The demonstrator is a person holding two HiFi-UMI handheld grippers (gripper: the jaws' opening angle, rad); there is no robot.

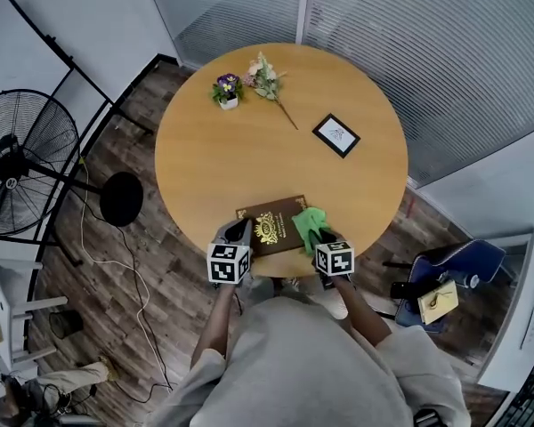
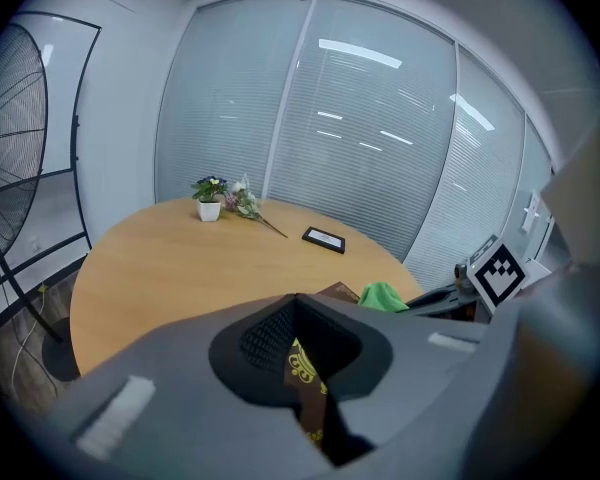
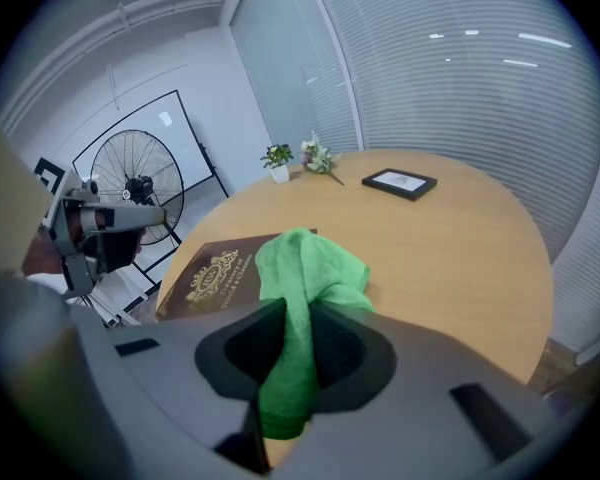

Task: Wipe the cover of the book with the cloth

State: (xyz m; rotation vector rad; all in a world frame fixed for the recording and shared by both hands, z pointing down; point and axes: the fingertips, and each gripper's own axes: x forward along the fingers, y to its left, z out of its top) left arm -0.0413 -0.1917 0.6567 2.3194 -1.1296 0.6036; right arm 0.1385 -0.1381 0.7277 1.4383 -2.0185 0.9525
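A brown book (image 1: 269,225) with a gold emblem lies at the near edge of the round wooden table (image 1: 249,158). My left gripper (image 1: 238,232) sits at the book's left corner. In the left gripper view its jaws (image 2: 298,353) are shut on the book's edge (image 2: 307,376). My right gripper (image 1: 323,238) is shut on a green cloth (image 1: 309,222), which rests bunched on the book's right end. In the right gripper view the cloth (image 3: 305,273) runs up between the jaws (image 3: 292,343) and drapes over the book (image 3: 215,278).
A small potted flower (image 1: 228,91), a loose flower sprig (image 1: 267,78) and a black picture frame (image 1: 336,135) lie on the far half of the table. A standing fan (image 1: 22,158) is to the left. A chair with a blue item (image 1: 458,261) stands to the right.
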